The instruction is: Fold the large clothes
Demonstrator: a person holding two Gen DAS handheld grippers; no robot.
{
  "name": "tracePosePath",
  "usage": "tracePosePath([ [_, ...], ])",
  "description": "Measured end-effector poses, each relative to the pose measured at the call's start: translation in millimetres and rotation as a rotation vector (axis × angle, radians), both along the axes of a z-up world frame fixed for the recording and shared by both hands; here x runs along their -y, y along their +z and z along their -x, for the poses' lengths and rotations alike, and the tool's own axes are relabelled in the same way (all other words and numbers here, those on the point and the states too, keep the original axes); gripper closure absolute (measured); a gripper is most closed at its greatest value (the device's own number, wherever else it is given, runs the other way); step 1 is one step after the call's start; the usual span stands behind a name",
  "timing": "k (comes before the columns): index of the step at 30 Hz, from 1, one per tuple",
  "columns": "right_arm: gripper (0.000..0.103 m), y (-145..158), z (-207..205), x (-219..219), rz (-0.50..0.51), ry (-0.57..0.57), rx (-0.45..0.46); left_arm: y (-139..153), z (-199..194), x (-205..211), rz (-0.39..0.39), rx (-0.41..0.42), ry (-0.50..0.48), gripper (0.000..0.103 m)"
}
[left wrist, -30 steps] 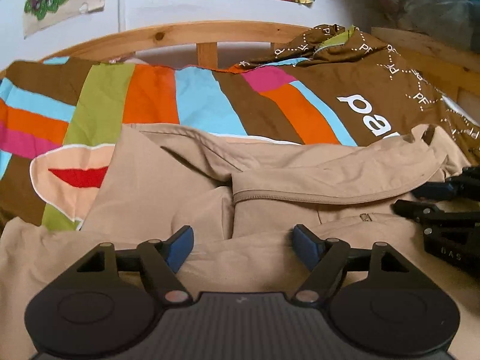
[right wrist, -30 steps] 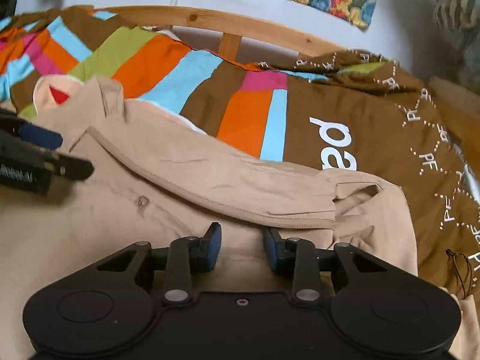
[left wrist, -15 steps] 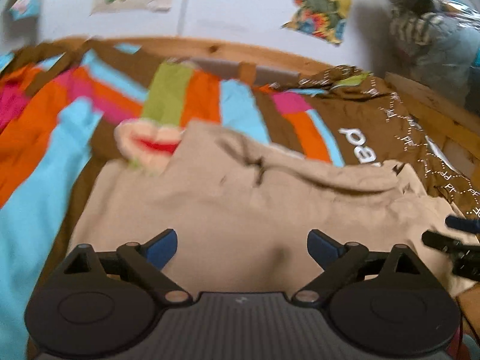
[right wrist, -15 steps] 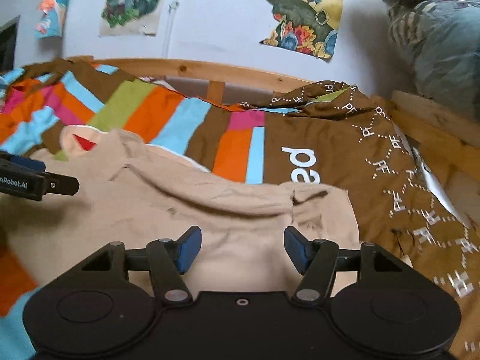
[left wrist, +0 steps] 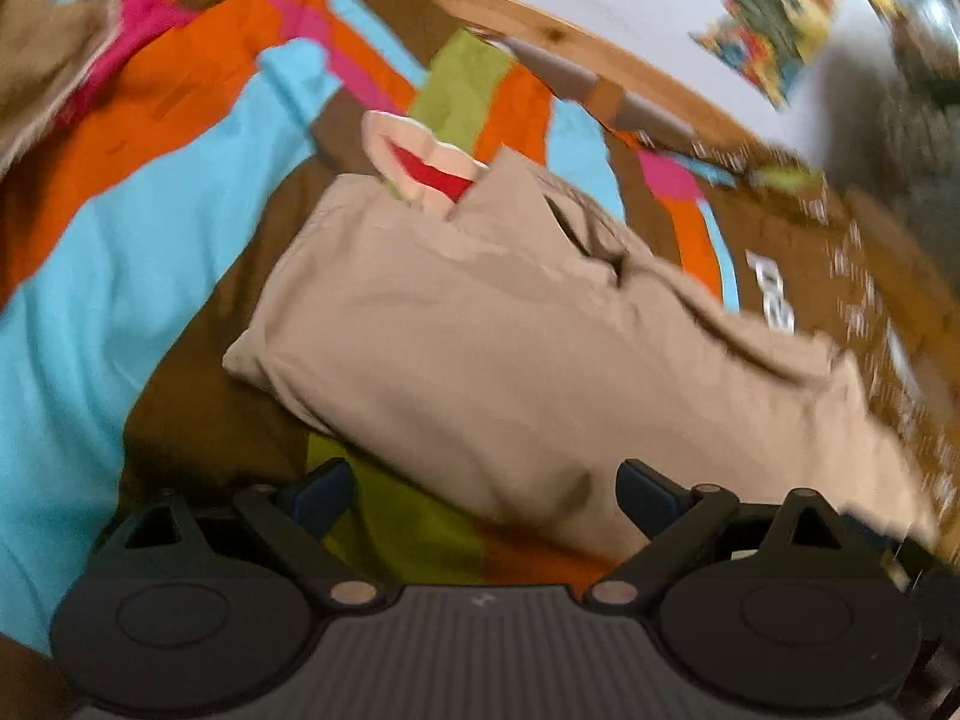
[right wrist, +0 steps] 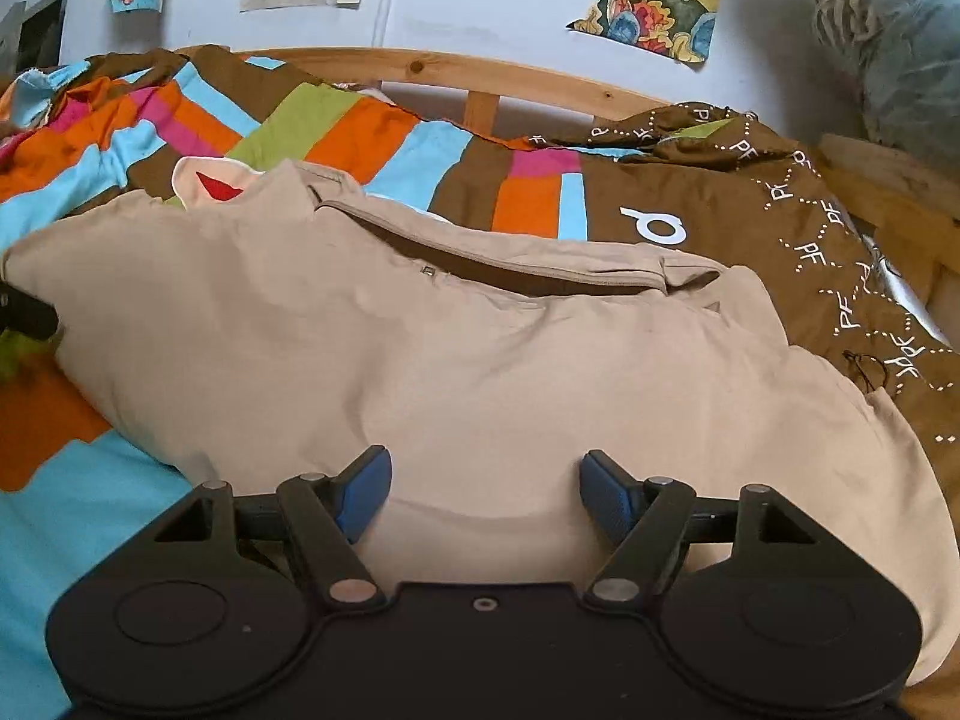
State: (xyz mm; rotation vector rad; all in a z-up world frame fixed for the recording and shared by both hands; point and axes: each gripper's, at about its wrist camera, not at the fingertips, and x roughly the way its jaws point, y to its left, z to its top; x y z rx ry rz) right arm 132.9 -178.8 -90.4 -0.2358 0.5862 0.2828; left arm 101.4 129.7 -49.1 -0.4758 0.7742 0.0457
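Clothes first: the big tan jacket (right wrist: 456, 360) lies on the striped bedspread (right wrist: 372, 138), already folded into a chunky bundle with its zipper edge on the far side. I think one more fold or some tidying is left. My left gripper (left wrist: 483, 492) and right gripper (right wrist: 483, 489) both have jaws spread wide, holding nothing. My left view is blurry, and I can't see the layers tucked underneath.

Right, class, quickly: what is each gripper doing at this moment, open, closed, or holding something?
Left gripper: open, holding nothing, at the near edge of the folded beige cotton jacket.
Right gripper: open, holding nothing, above the jacket.
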Motion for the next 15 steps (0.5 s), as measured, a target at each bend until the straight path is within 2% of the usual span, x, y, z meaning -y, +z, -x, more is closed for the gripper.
tracePosePath([
  [3,0.03,1,-1,3,-0.024,-0.002,-0.007,-6,-7,-17,0.112,0.004,0.091,0.01],
  [5,0.03,1,-1,4,-0.023,-0.003,-0.007,-9,-15,-23,0.121,0.001,0.131,0.021],
  [9,0.03,1,-1,7,-0.04,-0.004,-0.009,-13,-21,-35,0.153,-0.005,0.231,0.035],
  [13,0.027,1,-1,9,-0.052,-0.006,-0.006,-11,-25,-39,0.149,-0.007,0.262,0.065],
  [15,0.027,1,-1,10,-0.056,-0.006,-0.004,-4,-24,-35,0.124,-0.004,0.254,0.074],
])
